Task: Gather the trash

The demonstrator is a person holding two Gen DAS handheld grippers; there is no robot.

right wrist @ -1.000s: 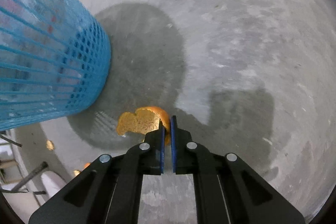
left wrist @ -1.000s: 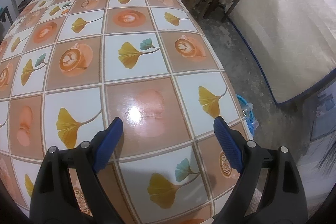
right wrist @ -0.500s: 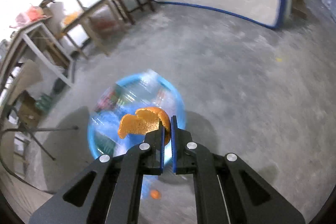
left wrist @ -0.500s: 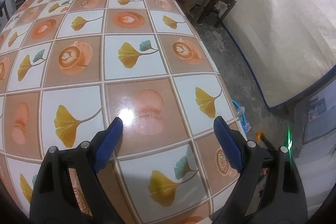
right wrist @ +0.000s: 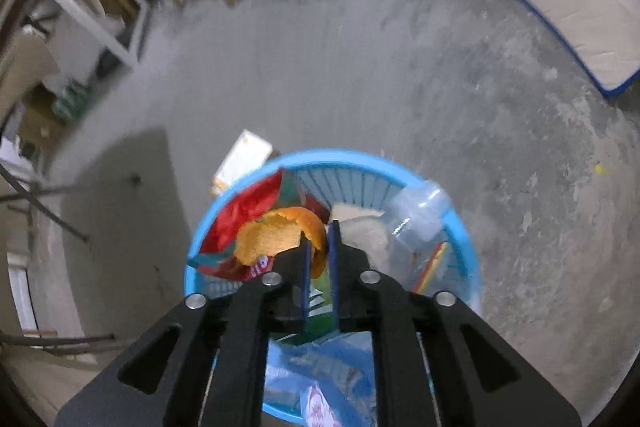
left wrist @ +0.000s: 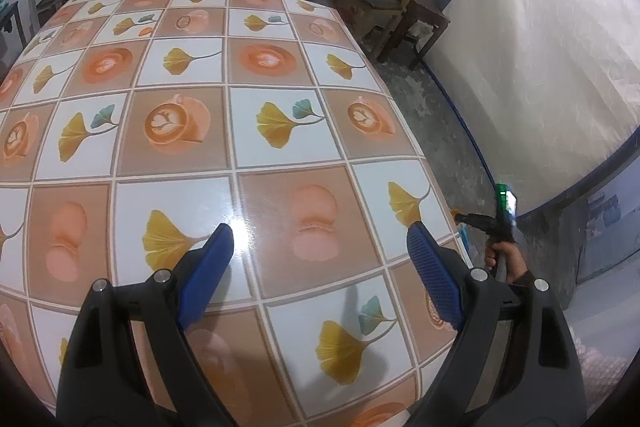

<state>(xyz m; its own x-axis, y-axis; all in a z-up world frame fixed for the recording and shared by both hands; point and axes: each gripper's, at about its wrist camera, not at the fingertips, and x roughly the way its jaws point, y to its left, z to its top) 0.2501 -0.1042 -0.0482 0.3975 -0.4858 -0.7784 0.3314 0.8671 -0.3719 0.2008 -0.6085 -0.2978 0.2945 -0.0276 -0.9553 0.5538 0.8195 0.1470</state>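
In my right wrist view, the right hand-held gripper [right wrist: 319, 247] sits low centre; its jaws are opening, with the orange peel [right wrist: 276, 239] between the blue pads, and I cannot tell whether they still press on it. The peel is curled, pale and pithy inside, bright orange along its rim, hanging directly over the blue basket [right wrist: 460, 227]. My gripper body hides the basket's near rim. Inside I make out a red wrapper [right wrist: 248, 211] and a clear plastic bottle [right wrist: 416, 219]; the rest is blurred. A pale box [right wrist: 244, 159] lies on the floor just behind the basket.

In my left wrist view, the left hand-held gripper [left wrist: 316, 247] is released, wide apart and empty over the patterned desk [left wrist: 256, 107]. At the right edge, a hand [left wrist: 506, 259] is partly hidden behind it.
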